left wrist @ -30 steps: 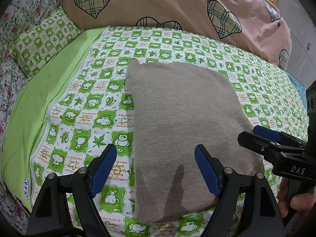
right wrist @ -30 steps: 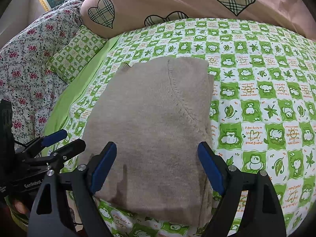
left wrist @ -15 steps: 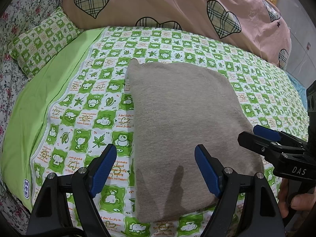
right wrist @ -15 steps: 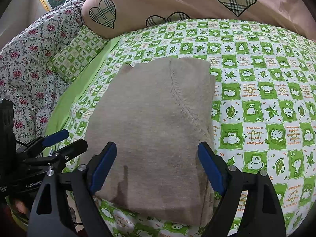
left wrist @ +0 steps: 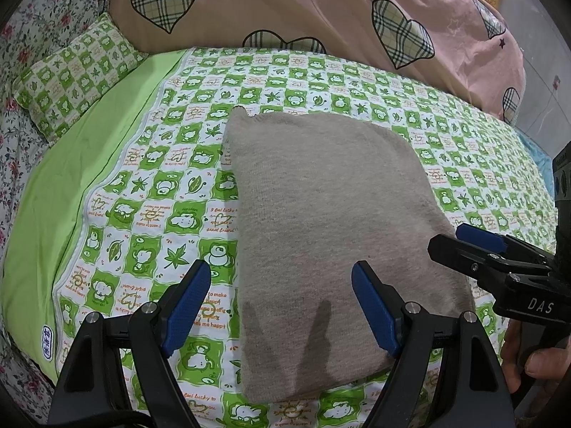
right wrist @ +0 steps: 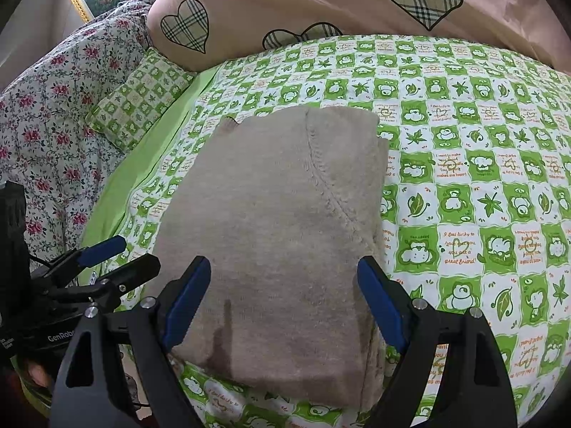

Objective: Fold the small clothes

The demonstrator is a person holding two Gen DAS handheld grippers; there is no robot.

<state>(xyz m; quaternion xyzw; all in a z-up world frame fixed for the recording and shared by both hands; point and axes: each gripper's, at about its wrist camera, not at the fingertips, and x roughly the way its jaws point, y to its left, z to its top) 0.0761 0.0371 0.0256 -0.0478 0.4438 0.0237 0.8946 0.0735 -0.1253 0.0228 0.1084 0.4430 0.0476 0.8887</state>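
A beige knitted garment [left wrist: 332, 235] lies folded into a flat rectangle on the green checked bed sheet [left wrist: 160, 185]; it also shows in the right wrist view [right wrist: 278, 221]. My left gripper [left wrist: 282, 306] is open and empty, held above the garment's near left edge. My right gripper [right wrist: 285, 306] is open and empty above the garment's near edge. The right gripper also shows at the right of the left wrist view [left wrist: 474, 246], and the left gripper at the left of the right wrist view [right wrist: 117, 260]. Neither touches the cloth.
A pink duvet with plaid hearts [left wrist: 321, 10] is piled along the back of the bed. A small green checked pillow [left wrist: 75, 71] and a floral cover [right wrist: 53, 114] lie at the left. The bed's near edge is just below the garment.
Both grippers have drawn back slightly from the garment; it lies as before. Both stay open.
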